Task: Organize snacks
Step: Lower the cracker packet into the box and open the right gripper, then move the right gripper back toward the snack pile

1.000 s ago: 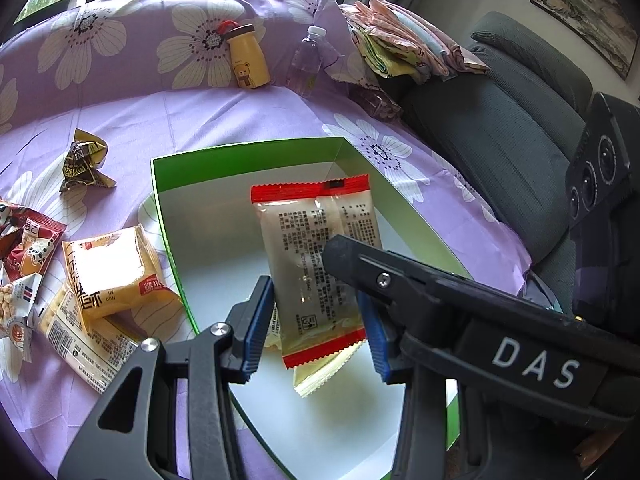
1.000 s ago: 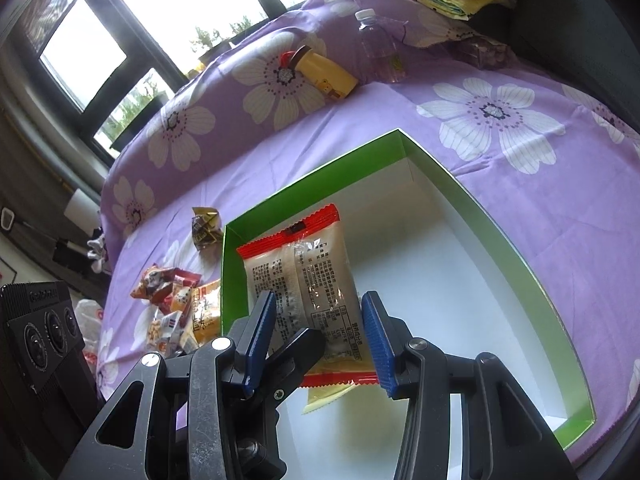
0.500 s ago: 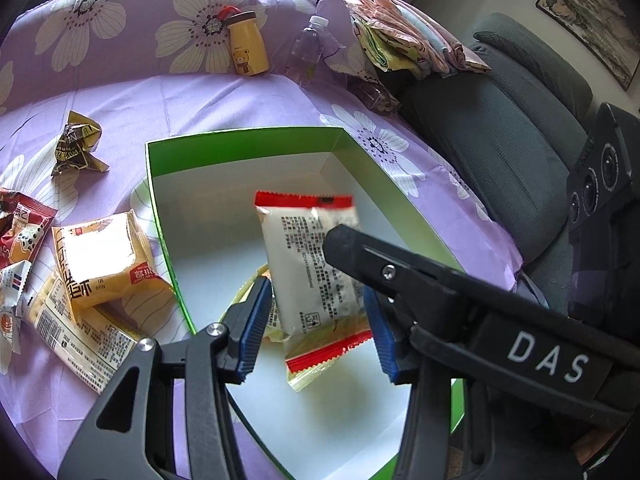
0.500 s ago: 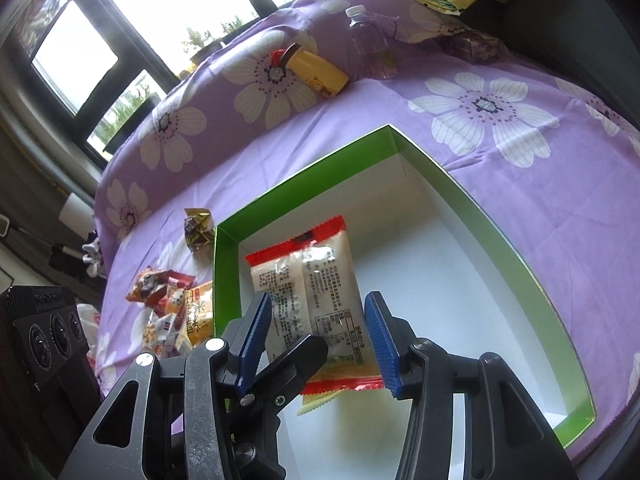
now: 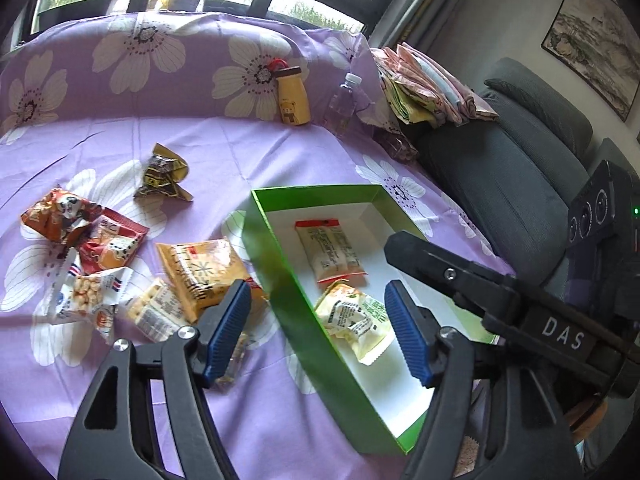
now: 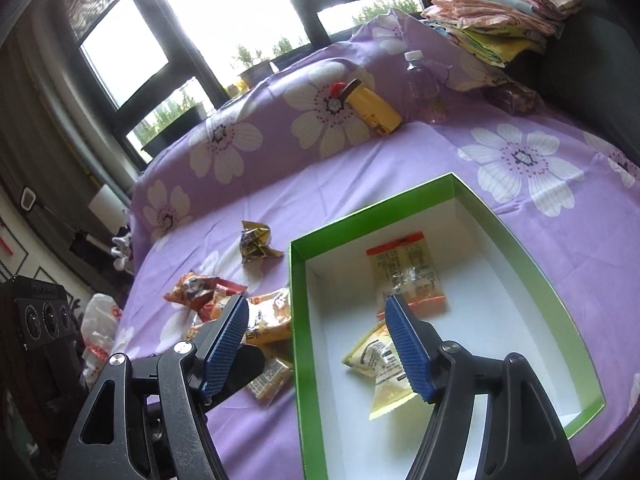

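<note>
Through the left wrist camera we see our left gripper [image 5: 318, 330] with its blue fingers spread wide and nothing between them. The green box [image 5: 304, 312] has its near wall running up between the two fingers. Just inside the right finger lies a yellow-green snack packet [image 5: 354, 316] on the white box floor, and beyond it, further ahead, a red-edged snack packet [image 5: 330, 250]. Past the left finger, outside the box, an orange snack bag [image 5: 200, 268] rests on the purple flowered cloth [image 5: 120, 140] among other loose packets; a crumpled dark wrapper [image 5: 162, 178] sits well ahead on the left.

Through the right wrist camera our right gripper [image 6: 320, 346] is likewise spread wide and empty. The box wall [image 6: 298, 320] stands between its fingers. The yellow-green packet [image 6: 376, 364] lies partly behind the right finger, the red-edged packet [image 6: 408, 272] just ahead of that fingertip. The loose snack pile [image 6: 264, 320] lies beyond the left finger.
</note>
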